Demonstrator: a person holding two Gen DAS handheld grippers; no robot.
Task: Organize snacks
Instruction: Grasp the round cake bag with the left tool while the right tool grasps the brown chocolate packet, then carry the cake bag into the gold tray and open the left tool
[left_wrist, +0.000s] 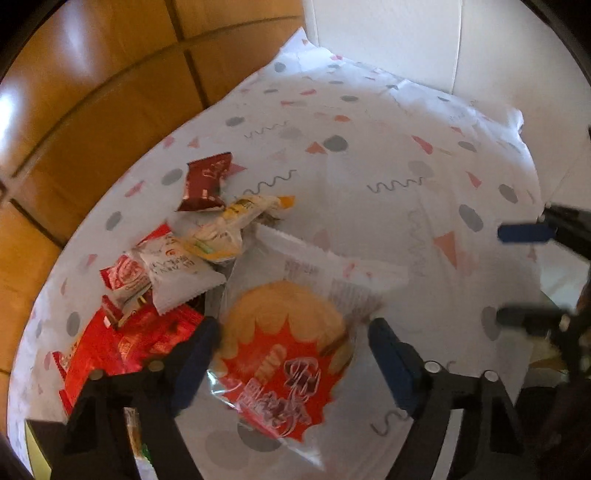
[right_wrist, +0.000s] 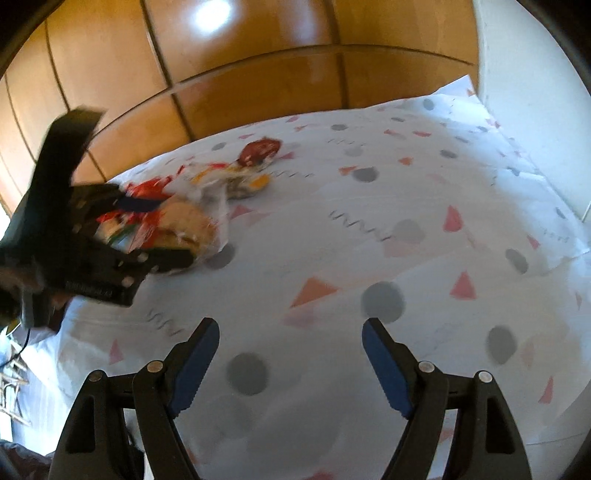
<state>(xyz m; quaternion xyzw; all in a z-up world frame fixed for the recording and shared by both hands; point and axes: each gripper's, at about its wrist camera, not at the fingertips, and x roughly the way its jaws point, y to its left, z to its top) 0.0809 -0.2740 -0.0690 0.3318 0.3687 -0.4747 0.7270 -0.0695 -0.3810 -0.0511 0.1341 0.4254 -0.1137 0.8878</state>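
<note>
A clear packet holding a round golden pastry (left_wrist: 288, 332) with a red-orange burst label lies between the open fingers of my left gripper (left_wrist: 291, 350); the jaws do not touch it. Left of it lie red packets (left_wrist: 122, 343), a white packet (left_wrist: 177, 273), a yellow-white packet (left_wrist: 232, 221) and a dark red packet (left_wrist: 207, 182). In the right wrist view the same pile (right_wrist: 207, 184) lies at the far left with the left gripper (right_wrist: 159, 229) over the pastry (right_wrist: 188, 221). My right gripper (right_wrist: 290, 354) is open and empty above bare cloth; it also shows at the right edge of the left wrist view (left_wrist: 524, 273).
The snacks lie on a white cloth (right_wrist: 369, 229) printed with grey dots, pink triangles and squiggles. Wooden wardrobe panels (right_wrist: 258, 74) stand behind it, a white wall (left_wrist: 406, 37) to the right. Wooden clothespins (right_wrist: 11, 373) lie at the lower left.
</note>
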